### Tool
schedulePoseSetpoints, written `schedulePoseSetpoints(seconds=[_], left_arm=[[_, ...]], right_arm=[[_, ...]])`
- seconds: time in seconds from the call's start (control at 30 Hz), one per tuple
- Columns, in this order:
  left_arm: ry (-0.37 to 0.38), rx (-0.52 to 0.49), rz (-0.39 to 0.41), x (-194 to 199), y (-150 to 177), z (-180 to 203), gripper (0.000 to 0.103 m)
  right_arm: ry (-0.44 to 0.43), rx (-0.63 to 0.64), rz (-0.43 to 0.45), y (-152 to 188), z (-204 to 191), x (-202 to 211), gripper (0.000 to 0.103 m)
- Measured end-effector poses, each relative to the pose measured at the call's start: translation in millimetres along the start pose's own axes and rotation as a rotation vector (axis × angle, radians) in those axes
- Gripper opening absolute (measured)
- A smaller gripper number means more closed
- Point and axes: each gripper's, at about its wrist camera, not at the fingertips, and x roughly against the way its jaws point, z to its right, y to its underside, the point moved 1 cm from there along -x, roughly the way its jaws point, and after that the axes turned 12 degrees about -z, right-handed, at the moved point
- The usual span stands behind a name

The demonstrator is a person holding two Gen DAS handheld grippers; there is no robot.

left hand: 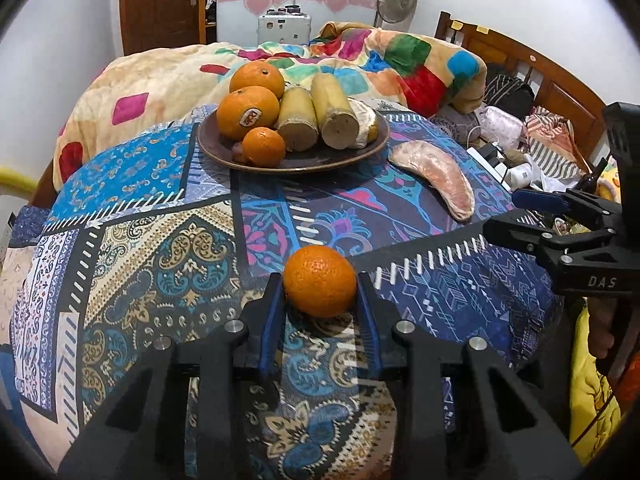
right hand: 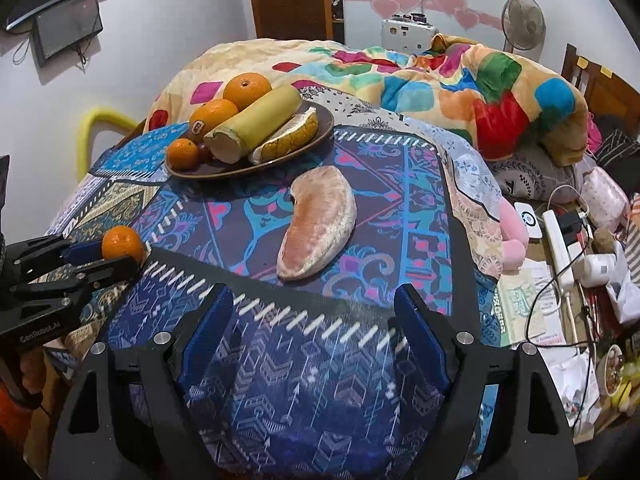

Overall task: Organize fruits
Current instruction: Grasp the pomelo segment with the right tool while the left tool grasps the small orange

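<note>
My left gripper (left hand: 320, 286) is shut on a small orange (left hand: 320, 286) just above the patterned cloth; it also shows in the right wrist view (right hand: 122, 243). Ahead stands a dark plate (left hand: 216, 148) with three oranges (left hand: 248, 111), two cut yellow stalks (left hand: 334, 110) and a pomelo piece. A pink pomelo segment (left hand: 436, 176) lies on the cloth right of the plate, and shows in the right wrist view (right hand: 320, 222). My right gripper (right hand: 316, 320) is open and empty, just short of that segment.
The patterned cloth (right hand: 248, 208) covers a bed. A colourful blanket (right hand: 460, 80) is heaped behind the plate. To the right are a power strip (right hand: 560, 240), cables and clutter. A fan (right hand: 523, 20) stands at the back.
</note>
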Motion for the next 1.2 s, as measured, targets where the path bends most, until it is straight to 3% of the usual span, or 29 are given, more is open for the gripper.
schedulePoseSetpoints(seconds=[0.47, 0.53, 0.63, 1.1, 1.2], left_arm=[[-0.057, 0.004, 0.031, 5, -17, -30, 0.035], [-0.063, 0.003, 0.030, 4, -19, -32, 0.035], [-0.062, 0.006, 0.030, 2, -22, -34, 0.035], [-0.060, 0.015, 0.037, 4, -34, -34, 0.035], [-0.065, 0.017, 0.044, 5, -37, -35, 0.035]], right_arm=[[0.043, 0.019, -0.049, -38, -4, -41, 0.077], [0.057, 0.025, -0.048, -42, -5, -44, 0.069], [0.065, 0.026, -0.041, -46, -5, -43, 0.046], [0.012, -0.021, 0.032, -45, 0, -20, 0.040], [0.008, -0.016, 0.066, -51, -1, -6, 0.028]])
